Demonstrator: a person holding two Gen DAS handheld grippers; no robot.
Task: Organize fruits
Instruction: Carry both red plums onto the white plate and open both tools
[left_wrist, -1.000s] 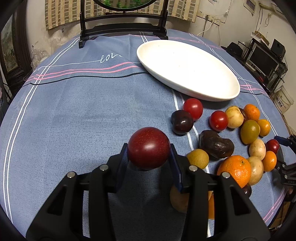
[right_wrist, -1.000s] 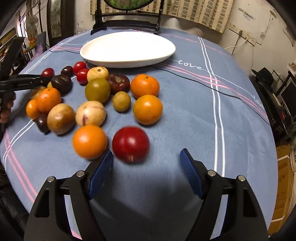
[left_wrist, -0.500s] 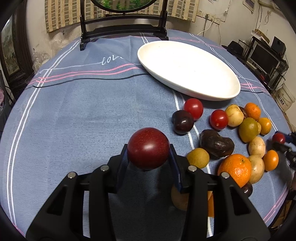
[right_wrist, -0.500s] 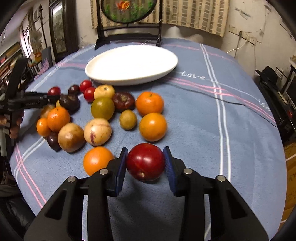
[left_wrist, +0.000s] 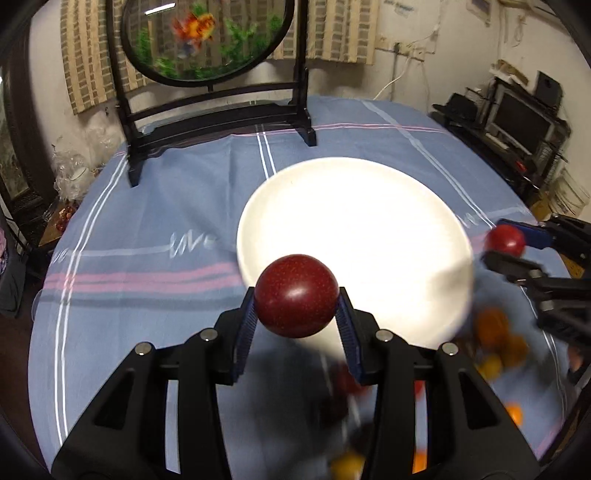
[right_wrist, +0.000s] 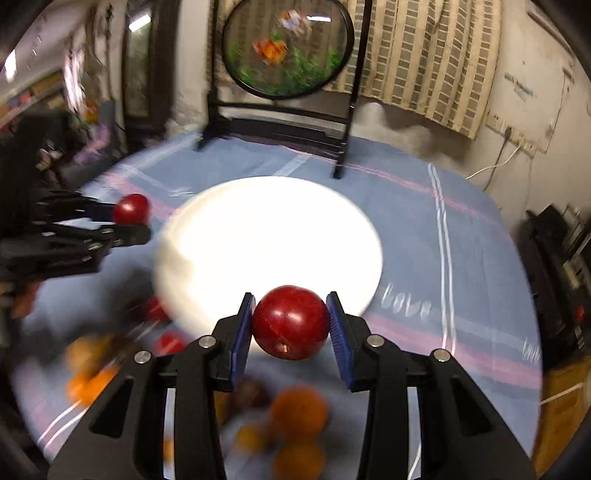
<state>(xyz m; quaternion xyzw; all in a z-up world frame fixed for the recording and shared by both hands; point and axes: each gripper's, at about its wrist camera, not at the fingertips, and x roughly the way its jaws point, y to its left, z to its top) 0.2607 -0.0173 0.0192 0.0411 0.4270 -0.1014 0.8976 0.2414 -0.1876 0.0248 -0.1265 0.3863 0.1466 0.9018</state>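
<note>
- Fruits are being moved to the white plate, one red fruit in each gripper.
- Left wrist view: the left gripper has its jaws pinching a dark red plum on both sides, so it cannot roll off while it is carried.
- The plum hangs in the air just over the near edge of the plate, which looks like the place to put it.
- At the right, the right gripper holds a red apple near the plate's right edge.
- The rest of the fruit lies blurry on the blue counter, low and to the right.
- A second ago this view showed the plate far off and the fruit pile close. Now the plate fills the middle, and the plum is pinched the same way.
- Right wrist view: the right gripper has its jaws pinching the red apple, stem end down, just over the plate's near edge.
- The left gripper with its plum is at the plate's left side.
- Oranges and other fruit sit blurry below, on the counter.
- A second ago these jaws were spread wide and the apple lay on the counter. They have just been closing, and now the apple is between them and lifted.
- The plate is empty, so I think the sorting has only begun.
</note>
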